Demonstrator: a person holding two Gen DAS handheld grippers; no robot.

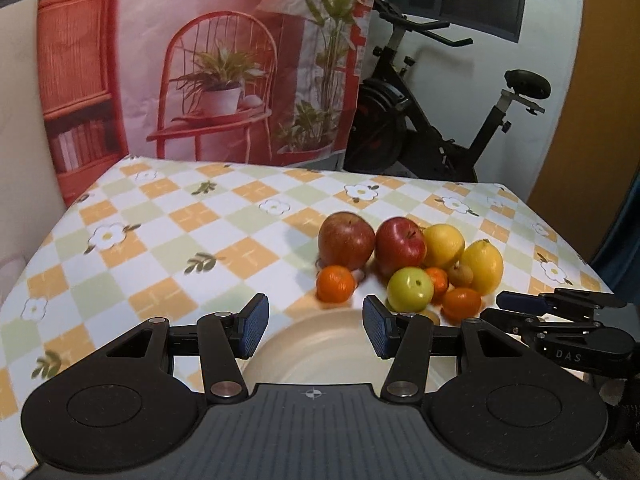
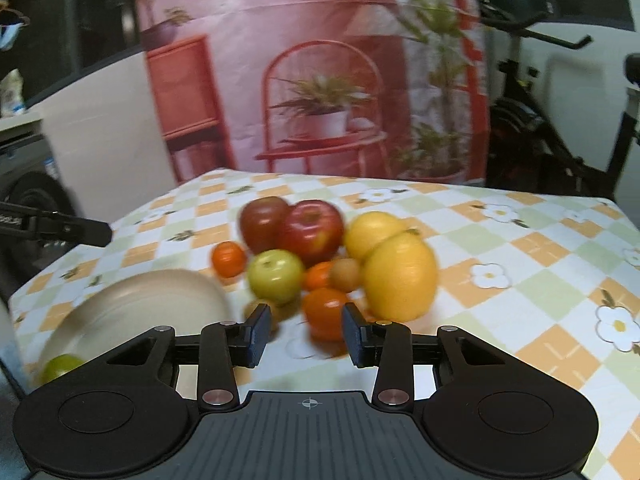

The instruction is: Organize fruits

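A pile of fruit lies on the checked tablecloth: two red apples (image 1: 347, 240) (image 1: 400, 245), two yellow lemons (image 1: 482, 266), a green apple (image 1: 410, 289), several small oranges (image 1: 335, 283) and a brown kiwi (image 1: 461, 274). A cream plate (image 1: 316, 352) sits just in front of the pile. My left gripper (image 1: 316, 330) is open and empty over the plate. My right gripper (image 2: 306, 334) is open and empty, just in front of an orange (image 2: 325, 312). In the right wrist view the plate (image 2: 132, 300) holds a green fruit (image 2: 60, 366) at its near edge.
The right gripper (image 1: 560, 316) shows at the right edge of the left wrist view. The table's far edge meets a printed backdrop (image 1: 208, 60), with an exercise bike (image 1: 440, 120) behind on the right. The tablecloth (image 1: 160, 240) stretches left of the pile.
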